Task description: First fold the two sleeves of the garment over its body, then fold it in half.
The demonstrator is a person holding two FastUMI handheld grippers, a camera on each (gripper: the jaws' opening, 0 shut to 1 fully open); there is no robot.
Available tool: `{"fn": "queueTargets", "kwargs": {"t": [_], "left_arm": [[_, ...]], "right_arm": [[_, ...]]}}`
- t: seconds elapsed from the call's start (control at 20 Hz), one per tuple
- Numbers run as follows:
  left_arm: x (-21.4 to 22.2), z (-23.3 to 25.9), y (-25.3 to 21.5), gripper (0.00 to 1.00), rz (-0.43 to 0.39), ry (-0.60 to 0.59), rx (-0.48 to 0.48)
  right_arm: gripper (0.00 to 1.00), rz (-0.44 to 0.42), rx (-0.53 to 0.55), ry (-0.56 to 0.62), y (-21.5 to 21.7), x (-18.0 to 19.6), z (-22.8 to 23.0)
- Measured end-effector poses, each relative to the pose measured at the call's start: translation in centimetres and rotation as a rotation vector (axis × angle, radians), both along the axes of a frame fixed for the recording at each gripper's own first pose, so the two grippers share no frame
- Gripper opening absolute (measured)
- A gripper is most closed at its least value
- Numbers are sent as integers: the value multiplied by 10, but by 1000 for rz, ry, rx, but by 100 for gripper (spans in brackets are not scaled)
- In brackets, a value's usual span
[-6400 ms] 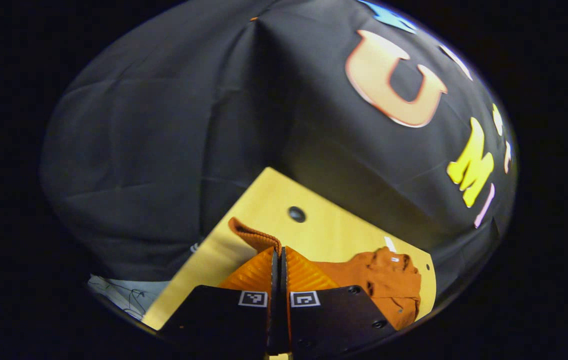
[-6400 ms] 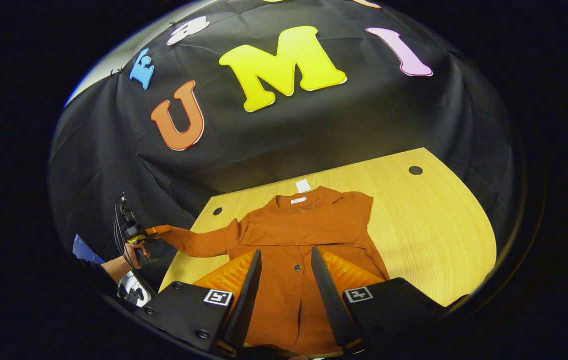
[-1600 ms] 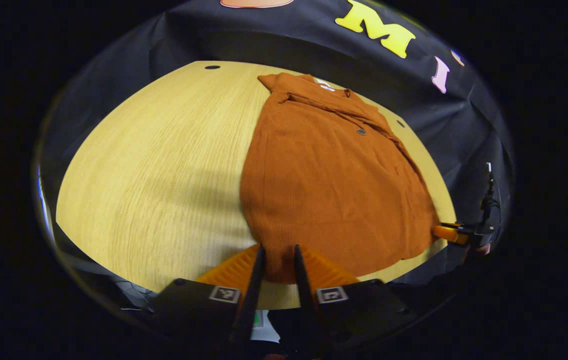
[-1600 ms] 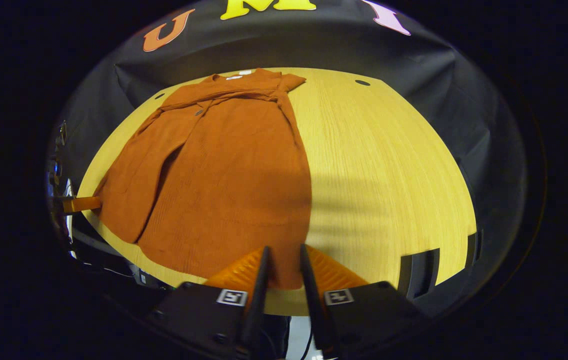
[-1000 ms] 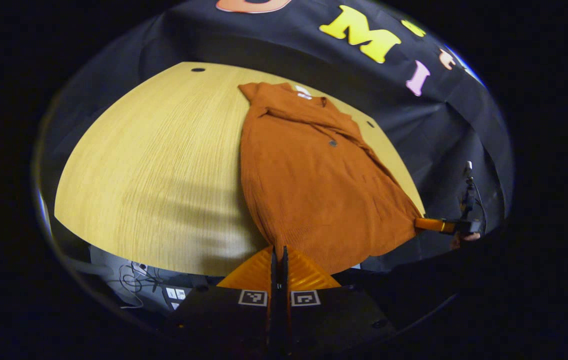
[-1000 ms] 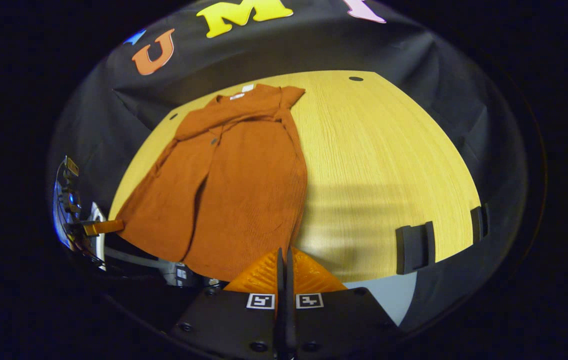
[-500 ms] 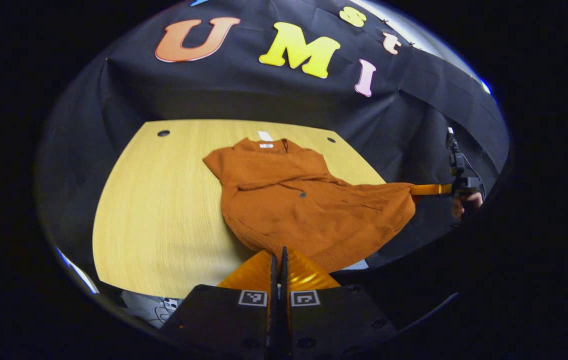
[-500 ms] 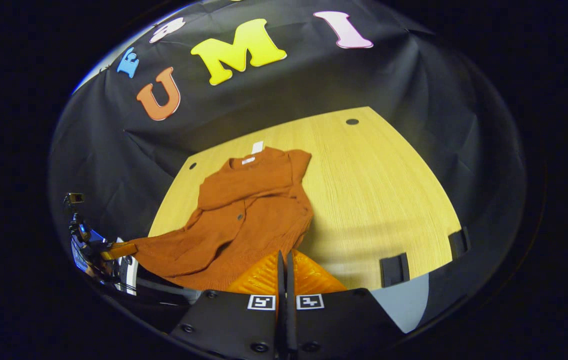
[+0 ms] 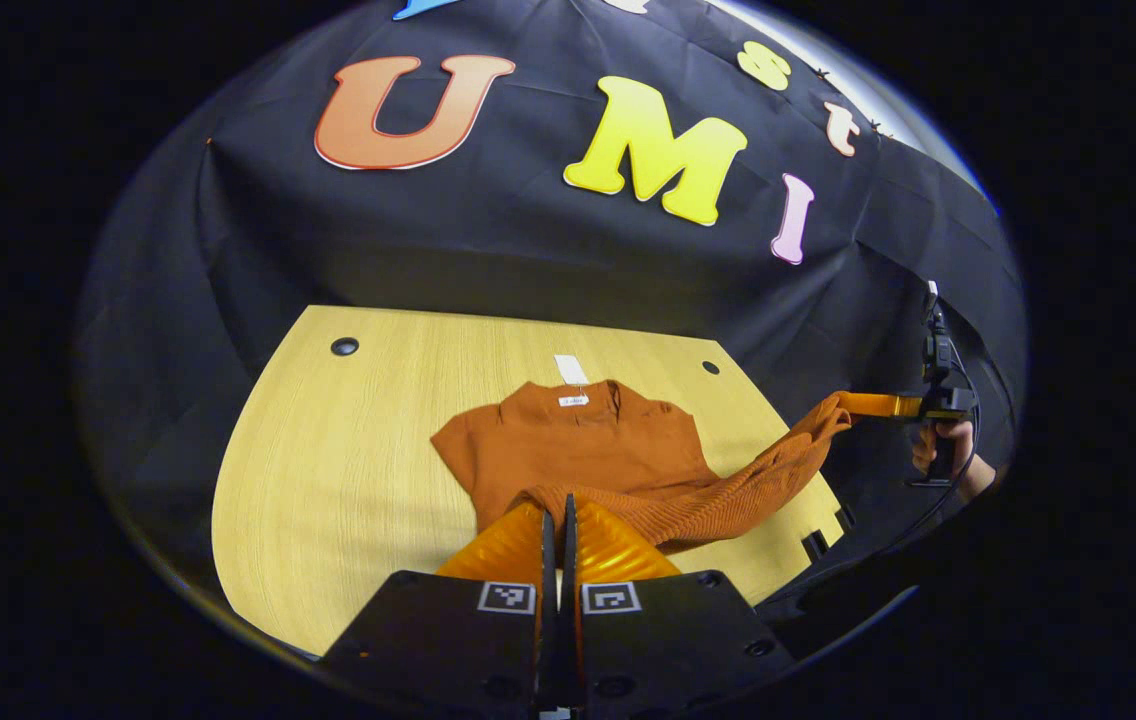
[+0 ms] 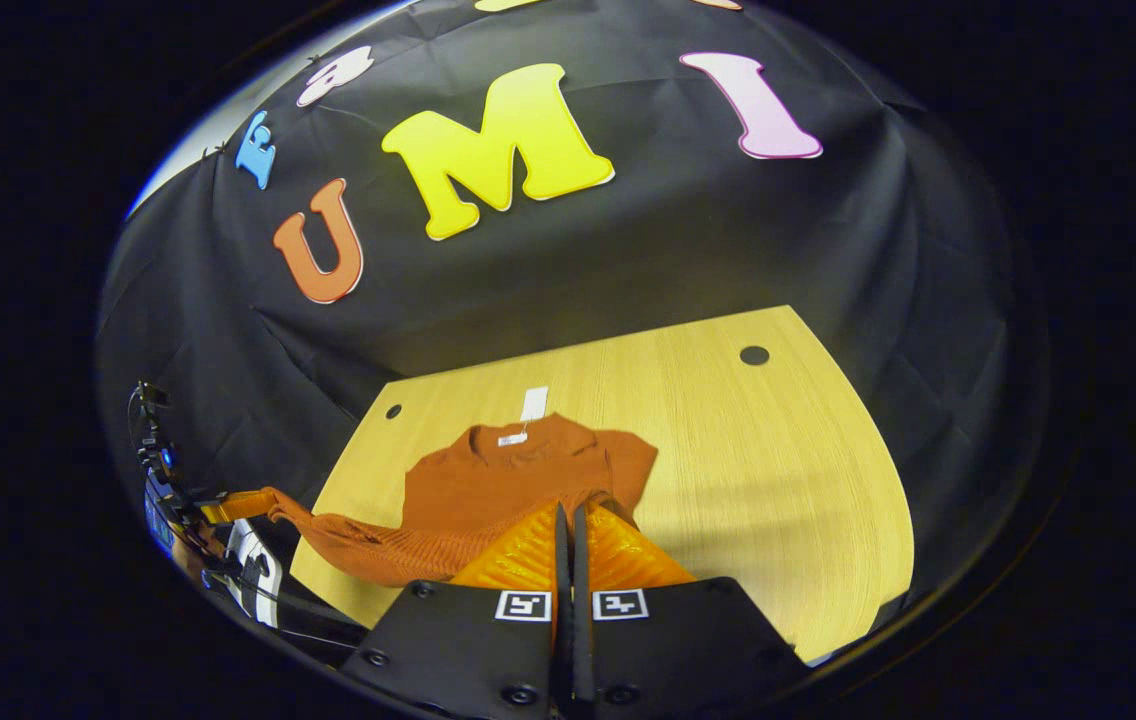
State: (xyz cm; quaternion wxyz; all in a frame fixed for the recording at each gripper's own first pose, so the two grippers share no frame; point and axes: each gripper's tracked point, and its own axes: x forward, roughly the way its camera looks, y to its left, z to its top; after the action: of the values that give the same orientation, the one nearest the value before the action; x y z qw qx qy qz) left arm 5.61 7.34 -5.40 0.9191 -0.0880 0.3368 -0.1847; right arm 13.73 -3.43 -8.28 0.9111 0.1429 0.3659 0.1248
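The rust-orange knit garment [image 9: 578, 450] lies on the wooden table [image 9: 348, 470], collar toward the far wall, sleeves folded in. Its hem is off the table and hangs as a ribbed band between the two grippers. My left gripper [image 9: 557, 510] is shut on one hem corner at the bottom of the left gripper view. My right gripper [image 9: 868, 404], held by a hand [image 9: 943, 450], pinches the other corner at the right. In the right gripper view the garment [image 10: 518, 480] runs from my right gripper [image 10: 568, 515], shut on the hem, to the left gripper [image 10: 233, 503].
A white tag [image 9: 568, 369] sticks out past the collar. Small dark holes [image 9: 344, 346] mark the table's far corners, one of which shows as a hole [image 10: 754, 355] on bare wood to the garment's right. Black cloth walls stand behind the table.
Both grippers closed on the hem corners, then lifted them and carried them toward the collar. The lower half has come up off the table and now hangs over the body.
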Motion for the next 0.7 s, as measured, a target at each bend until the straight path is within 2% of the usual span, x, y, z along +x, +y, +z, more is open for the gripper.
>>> {"fn": "queueTargets", "kwargs": {"t": [0.1,0.25,0.45,0.7], "left_arm": [[39,-1,-9,3,-39,27,-40],[105,-9,-8,3,-14,46,-72],[179,-48,4,3,81,85,-28],[238,-108,4,3,199,138,9]], "right_arm": [[1,17,-19,20,7,42,-18],[0,25,-40,56,15,92,-49],[1,-3,-29,108,29,152,-92],[1,-54,-9,136,31,215,-149]]}}
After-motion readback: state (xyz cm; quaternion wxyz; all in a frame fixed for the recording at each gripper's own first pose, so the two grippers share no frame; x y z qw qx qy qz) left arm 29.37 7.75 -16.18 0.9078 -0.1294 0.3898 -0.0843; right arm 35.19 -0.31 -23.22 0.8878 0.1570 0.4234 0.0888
